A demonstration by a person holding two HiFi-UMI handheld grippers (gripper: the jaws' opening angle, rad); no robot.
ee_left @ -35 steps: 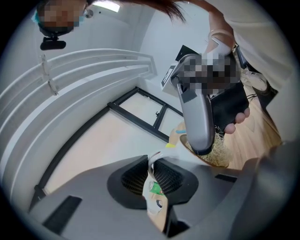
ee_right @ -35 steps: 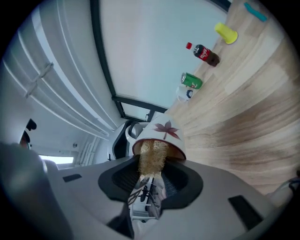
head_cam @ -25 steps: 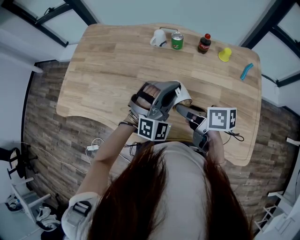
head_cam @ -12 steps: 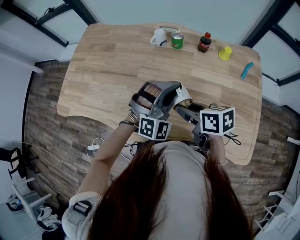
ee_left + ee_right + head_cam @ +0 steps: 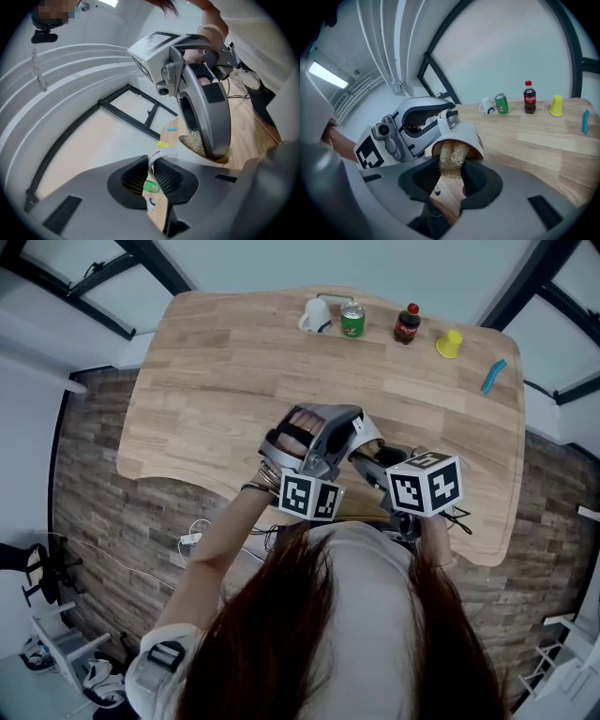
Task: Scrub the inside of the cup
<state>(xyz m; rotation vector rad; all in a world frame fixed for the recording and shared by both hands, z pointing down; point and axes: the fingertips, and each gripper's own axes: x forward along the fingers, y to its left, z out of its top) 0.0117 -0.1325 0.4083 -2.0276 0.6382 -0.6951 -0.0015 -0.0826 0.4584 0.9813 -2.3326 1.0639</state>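
Observation:
A white cup [image 5: 367,434] is held tilted on its side above the table's near edge. My left gripper [image 5: 345,430] is shut on the cup's handle [image 5: 443,120]; a thin white edge of the cup [image 5: 159,151] shows between its jaws [image 5: 151,165]. The cup [image 5: 464,138] has its mouth turned toward my right gripper [image 5: 451,174]. That gripper is shut on a tan loofah scrubber [image 5: 451,159], whose front end is inside the cup. In the left gripper view the scrubber [image 5: 196,140] fills the cup's mouth under the right gripper [image 5: 206,108]. My right gripper [image 5: 373,463] sits below the cup in the head view.
Along the wooden table's [image 5: 216,381] far edge stand a white mug [image 5: 317,315], a green can [image 5: 353,321], a cola bottle [image 5: 408,325], a yellow cup [image 5: 450,345] and a blue object [image 5: 493,377]. Wood-plank floor and cables lie below the near edge.
My right gripper has shifted left toward the cup and turned a little, with the scrubber still in the cup. The left gripper and cup have stayed nearly still.

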